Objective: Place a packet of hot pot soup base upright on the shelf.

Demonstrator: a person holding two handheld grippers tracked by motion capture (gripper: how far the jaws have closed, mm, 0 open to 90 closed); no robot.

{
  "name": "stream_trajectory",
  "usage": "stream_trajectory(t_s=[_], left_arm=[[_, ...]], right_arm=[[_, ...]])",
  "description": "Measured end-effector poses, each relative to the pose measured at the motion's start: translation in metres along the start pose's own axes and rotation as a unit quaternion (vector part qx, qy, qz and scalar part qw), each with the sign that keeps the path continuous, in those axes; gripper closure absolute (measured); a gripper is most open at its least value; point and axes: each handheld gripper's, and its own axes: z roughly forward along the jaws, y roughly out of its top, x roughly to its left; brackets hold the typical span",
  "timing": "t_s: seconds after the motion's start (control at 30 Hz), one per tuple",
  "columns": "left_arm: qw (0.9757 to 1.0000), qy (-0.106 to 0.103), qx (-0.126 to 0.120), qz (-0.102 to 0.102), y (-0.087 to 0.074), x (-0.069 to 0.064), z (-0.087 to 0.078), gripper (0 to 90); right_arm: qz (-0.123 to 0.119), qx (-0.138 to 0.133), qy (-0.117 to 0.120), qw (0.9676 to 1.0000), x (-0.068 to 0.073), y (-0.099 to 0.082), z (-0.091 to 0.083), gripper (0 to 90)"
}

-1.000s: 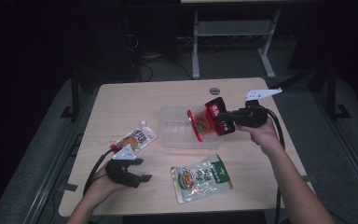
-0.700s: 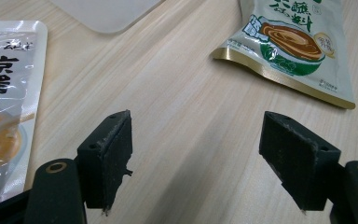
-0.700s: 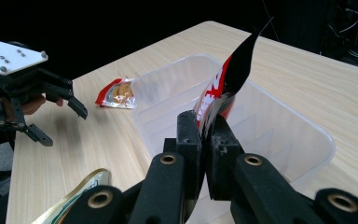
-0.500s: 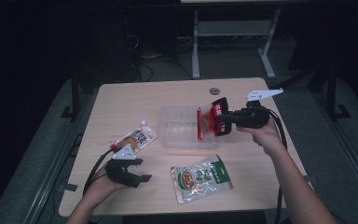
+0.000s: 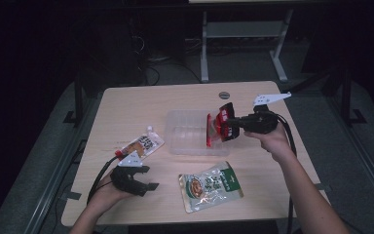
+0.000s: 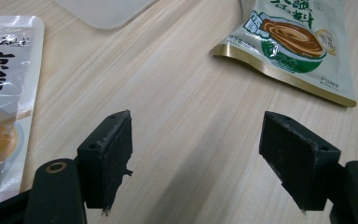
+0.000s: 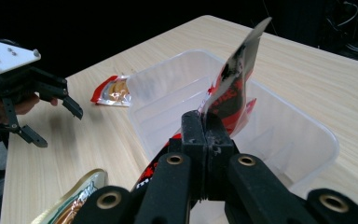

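My right gripper (image 5: pixel 229 126) (image 7: pixel 207 122) is shut on a red pouch (image 5: pixel 218 127) (image 7: pixel 233 79). It holds the pouch upright over the right end of a clear plastic tub (image 5: pixel 187 131) (image 7: pixel 307 126), and its jaws have just closed tighter on the pouch's lower edge. My left gripper (image 5: pixel 150 178) (image 6: pixel 198 154) rests open near the table's front left, with bare wood between its pads. A green pouch (image 5: pixel 210 184) (image 6: pixel 298 39) lies flat to its right. An orange-and-white pouch (image 5: pixel 143 144) (image 6: pixel 0 93) lies just beyond it.
The tub stands at the middle of the light wooden table (image 5: pixel 126 105). A small round grommet (image 5: pixel 224 94) sits near the far edge. The floor around the table is dark, and a metal frame (image 5: pixel 243 34) stands behind it.
The red pouch has shifted a little to the right and turned more edge-on in my right gripper. My left gripper has not moved.
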Motion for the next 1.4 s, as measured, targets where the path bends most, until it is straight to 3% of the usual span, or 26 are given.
stream_trajectory(t_s=[1.17,1.4], left_arm=[[0.9999,-0.008,0.010,-0.001,0.000,-0.002,0.004,25.1],[0.9999,-0.010,0.011,0.004,0.000,-0.002,0.005,25.1]], right_arm=[[0.012,0.017,-0.003,0.9998,-0.008,-0.009,0.037,89.1],[0.015,0.022,-0.007,0.9996,-0.009,-0.012,0.043,85.7]])
